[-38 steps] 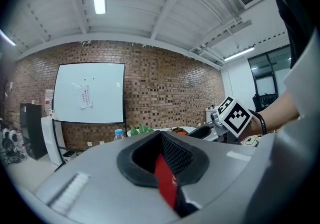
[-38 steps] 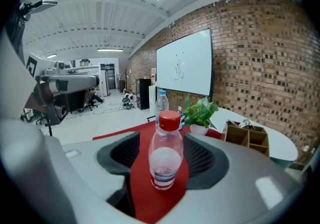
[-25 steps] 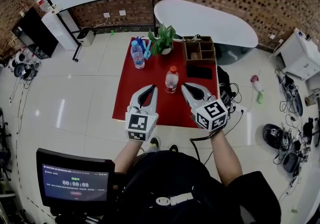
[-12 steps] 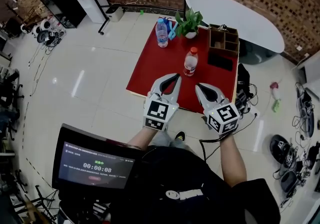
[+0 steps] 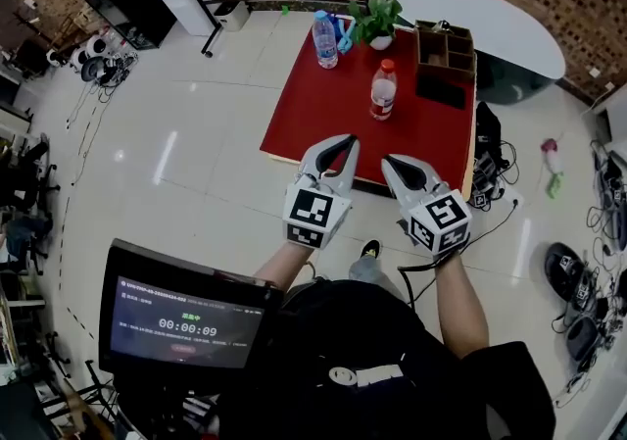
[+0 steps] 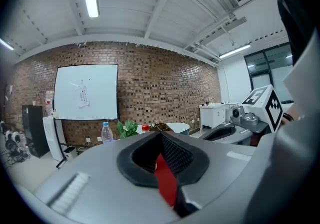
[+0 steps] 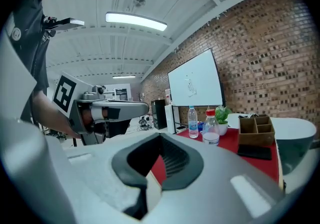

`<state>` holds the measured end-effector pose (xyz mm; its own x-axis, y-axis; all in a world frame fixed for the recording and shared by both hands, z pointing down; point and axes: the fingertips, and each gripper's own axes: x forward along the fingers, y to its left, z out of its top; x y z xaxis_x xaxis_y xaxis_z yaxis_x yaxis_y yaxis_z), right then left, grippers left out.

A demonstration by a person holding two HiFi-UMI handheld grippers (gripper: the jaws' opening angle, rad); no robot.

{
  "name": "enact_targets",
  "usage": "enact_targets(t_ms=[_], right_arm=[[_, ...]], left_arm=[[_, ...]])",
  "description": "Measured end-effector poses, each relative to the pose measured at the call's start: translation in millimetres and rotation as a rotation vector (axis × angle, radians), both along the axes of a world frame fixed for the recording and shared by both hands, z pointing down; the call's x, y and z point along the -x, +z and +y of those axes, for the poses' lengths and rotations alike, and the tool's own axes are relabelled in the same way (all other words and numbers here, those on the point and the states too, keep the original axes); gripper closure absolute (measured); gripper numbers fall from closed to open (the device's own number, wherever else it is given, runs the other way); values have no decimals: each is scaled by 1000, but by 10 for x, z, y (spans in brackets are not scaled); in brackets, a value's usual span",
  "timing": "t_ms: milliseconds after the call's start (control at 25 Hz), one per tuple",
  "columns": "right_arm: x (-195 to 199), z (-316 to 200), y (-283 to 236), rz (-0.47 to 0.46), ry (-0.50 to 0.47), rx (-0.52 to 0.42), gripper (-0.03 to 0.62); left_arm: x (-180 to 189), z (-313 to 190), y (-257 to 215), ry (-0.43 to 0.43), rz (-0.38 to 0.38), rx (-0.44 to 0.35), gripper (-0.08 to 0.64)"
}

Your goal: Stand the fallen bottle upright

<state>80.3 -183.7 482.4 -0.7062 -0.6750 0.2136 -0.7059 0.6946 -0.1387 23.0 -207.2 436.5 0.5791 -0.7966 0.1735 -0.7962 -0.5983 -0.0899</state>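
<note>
A clear bottle with a red cap [image 5: 382, 90] stands upright near the middle of the red table [image 5: 313, 110]; the right gripper view shows this red-capped bottle [image 7: 210, 127] upright too. A second bottle with a blue cap [image 5: 324, 38] stands upright at the table's far edge. My left gripper [image 5: 345, 142] and right gripper [image 5: 390, 164] hang side by side over the floor, short of the table's near edge. Both are shut with nothing between the jaws. They point toward the table, well apart from either bottle.
On the table stand a potted plant [image 5: 377, 22], a wooden compartment box [image 5: 446, 46] and a flat black item [image 5: 441, 90]. A white oval table [image 5: 470, 12] lies behind. Cables and gear litter the floor at right [image 5: 578, 281]. A monitor [image 5: 186, 316] sits at lower left.
Both grippers have drawn back from above the table's near part to over the floor in front of it. The bottles have not moved on the table.
</note>
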Motion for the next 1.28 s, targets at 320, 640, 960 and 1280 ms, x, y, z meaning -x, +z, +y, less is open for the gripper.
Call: enact_targets(t_ms=[320, 640, 960, 1280], right_arm=[[440, 763, 2, 33, 63, -10, 589], [552, 1538, -164, 35, 161, -18, 589], [498, 1825, -322, -3, 172, -19, 589], [478, 2038, -399, -54, 164, -15, 589]], left_arm=[[401, 742, -119, 45, 41, -36, 560], [656, 1433, -156, 91, 92, -54, 558], [526, 1717, -237, 90, 113, -68, 560], [488, 1940, -386, 61, 113, -78, 560]])
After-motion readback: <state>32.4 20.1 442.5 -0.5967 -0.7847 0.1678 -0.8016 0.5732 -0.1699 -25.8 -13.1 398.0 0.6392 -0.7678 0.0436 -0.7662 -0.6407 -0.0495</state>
